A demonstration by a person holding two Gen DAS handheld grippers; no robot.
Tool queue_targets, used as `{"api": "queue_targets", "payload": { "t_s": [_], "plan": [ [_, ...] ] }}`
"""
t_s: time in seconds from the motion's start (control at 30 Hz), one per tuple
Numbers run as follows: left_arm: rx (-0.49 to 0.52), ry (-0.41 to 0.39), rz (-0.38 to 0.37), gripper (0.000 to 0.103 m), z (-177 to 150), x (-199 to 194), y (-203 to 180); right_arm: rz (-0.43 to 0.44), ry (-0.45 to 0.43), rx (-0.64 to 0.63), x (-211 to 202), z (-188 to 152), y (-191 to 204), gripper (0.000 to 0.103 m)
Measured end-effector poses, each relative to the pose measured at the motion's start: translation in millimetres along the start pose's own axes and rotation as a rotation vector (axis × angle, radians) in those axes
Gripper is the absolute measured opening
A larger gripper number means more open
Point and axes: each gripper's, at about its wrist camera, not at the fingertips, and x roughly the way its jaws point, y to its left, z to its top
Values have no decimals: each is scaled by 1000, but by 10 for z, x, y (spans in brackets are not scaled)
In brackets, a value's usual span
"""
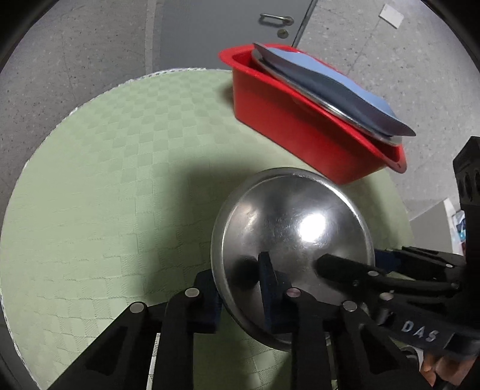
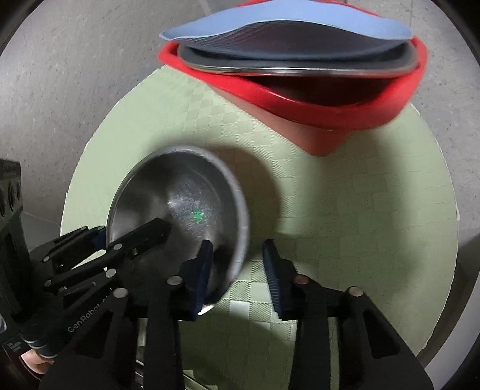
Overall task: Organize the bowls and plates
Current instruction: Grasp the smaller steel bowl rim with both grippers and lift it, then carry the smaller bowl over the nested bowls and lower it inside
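Note:
A steel bowl (image 1: 292, 240) (image 2: 180, 207) sits tilted above the round green table. My left gripper (image 1: 240, 295) straddles its near rim, one finger (image 1: 268, 288) inside and one outside, and looks closed on the rim. My right gripper (image 2: 237, 270) is open, its left finger (image 2: 199, 270) inside the bowl and its right finger (image 2: 274, 276) outside, the rim between them. A red bin (image 1: 288, 129) (image 2: 324, 120) at the far side holds a steel plate (image 1: 315, 99) (image 2: 294, 70) and a blue plate (image 1: 327, 87) (image 2: 285, 28), both leaning on its rim.
The round table has a green checked cloth (image 1: 120, 180) (image 2: 360, 225). Grey floor lies around it. A grey door with a handle (image 1: 276, 19) stands behind the bin.

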Motion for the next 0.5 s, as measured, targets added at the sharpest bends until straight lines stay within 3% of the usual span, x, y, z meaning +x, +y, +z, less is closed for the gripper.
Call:
{"api": "queue_targets", "payload": {
  "t_s": [0.07,0.5],
  "plan": [
    [3,-11,-8,12,31,-8,-30,8,5,-9,2,9,25,24],
    [2,-98,-8,11,19,-432,-260,40,-69,-17,-371,-12,24,24]
  ]
}}
